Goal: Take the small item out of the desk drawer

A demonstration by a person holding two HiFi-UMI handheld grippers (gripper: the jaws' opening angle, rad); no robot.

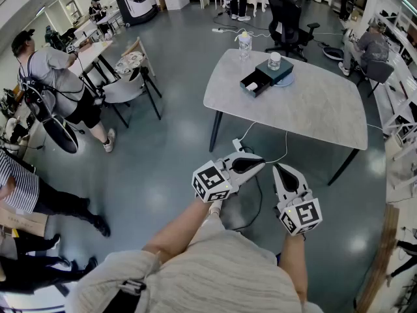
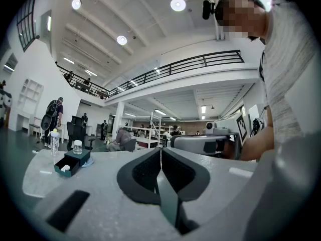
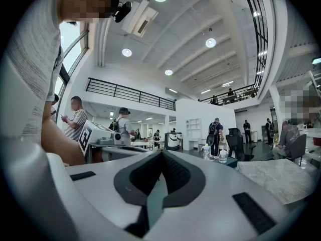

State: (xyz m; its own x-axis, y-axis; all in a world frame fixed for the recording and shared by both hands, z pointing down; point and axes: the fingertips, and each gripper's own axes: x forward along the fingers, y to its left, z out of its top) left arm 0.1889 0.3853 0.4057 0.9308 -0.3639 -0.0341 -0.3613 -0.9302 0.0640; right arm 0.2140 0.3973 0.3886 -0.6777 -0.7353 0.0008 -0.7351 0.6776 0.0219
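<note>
A: Setting: large open hall, glossy grey floor. Pale grey stone-look table w/ black legs is noted ahead. What is listed on it?

B: Item 1: small dark teal desk drawer unit, on the far side of the top. Its drawer is found pulled out toward the viewer.
Item 2: small white item, lying inside the open drawer.
Item 3: clear jar w/ white lid, stood on top of the unit.
Item 4: clear bottle w/ yellowish cap, just behind the unit.

A: Grippers?

B: left gripper: jaws pressed together, nothing between them. right gripper: same, closed & empty. Both are held close to the torso, well apart from the table.

A: Step in hand?

B: Judged as approach; nothing has been reached yet. The drawer is already open, so a pull is prob. not needed.
Next move: the table is to be closed on. One gripper's jaws are to be spread and lowered from above around the white item. The item is small and the drawer walls are close, so a narrow, centred pinch is called for. The jar on top is best left undisturbed.
</note>
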